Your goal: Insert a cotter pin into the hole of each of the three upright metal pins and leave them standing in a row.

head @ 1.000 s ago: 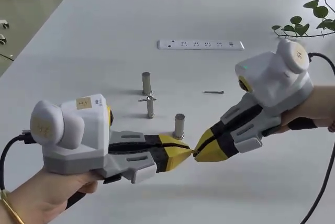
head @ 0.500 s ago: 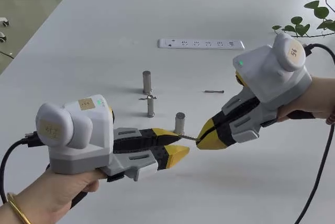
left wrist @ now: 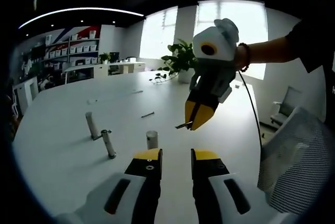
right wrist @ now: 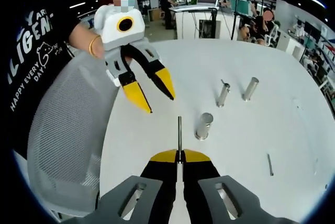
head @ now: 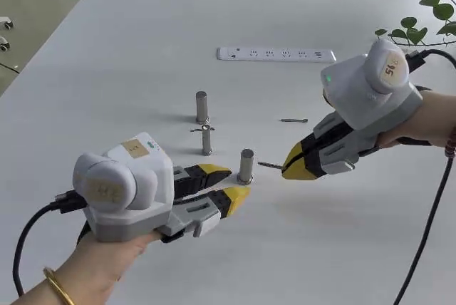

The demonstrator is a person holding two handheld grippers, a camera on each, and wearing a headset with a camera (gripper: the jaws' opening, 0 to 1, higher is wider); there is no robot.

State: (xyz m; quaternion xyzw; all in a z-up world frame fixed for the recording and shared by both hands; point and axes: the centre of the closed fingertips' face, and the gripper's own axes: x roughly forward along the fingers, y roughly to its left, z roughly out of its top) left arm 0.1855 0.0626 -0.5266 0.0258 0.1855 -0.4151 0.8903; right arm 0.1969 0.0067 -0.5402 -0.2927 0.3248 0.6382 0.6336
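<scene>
Three upright metal pins stand in a slanted row: the far pin (head: pixel 201 106), the middle pin (head: pixel 206 140) with a cotter pin crosswise through its top, and the near pin (head: pixel 246 166). My right gripper (head: pixel 288 169) is shut on a cotter pin (head: pixel 269 165) whose free end points at the near pin's top, a short gap away. In the right gripper view the cotter pin (right wrist: pixel 179 132) sticks straight out from the right gripper (right wrist: pixel 179 156), just left of the near pin (right wrist: pixel 203 125). My left gripper (head: pixel 231 182) is open and holds nothing, just left of the near pin.
A loose cotter pin (head: pixel 293 120) lies on the white table right of the row. A white power strip (head: pixel 276 54) lies farther back. A leafy plant (head: pixel 427 23) reaches in at the far right. Cables trail from both grippers.
The two grippers' tips met at the cotter pin a second ago. The left gripper has since let go, opened and drawn back left; the right gripper has carried the pin up beside the near pin.
</scene>
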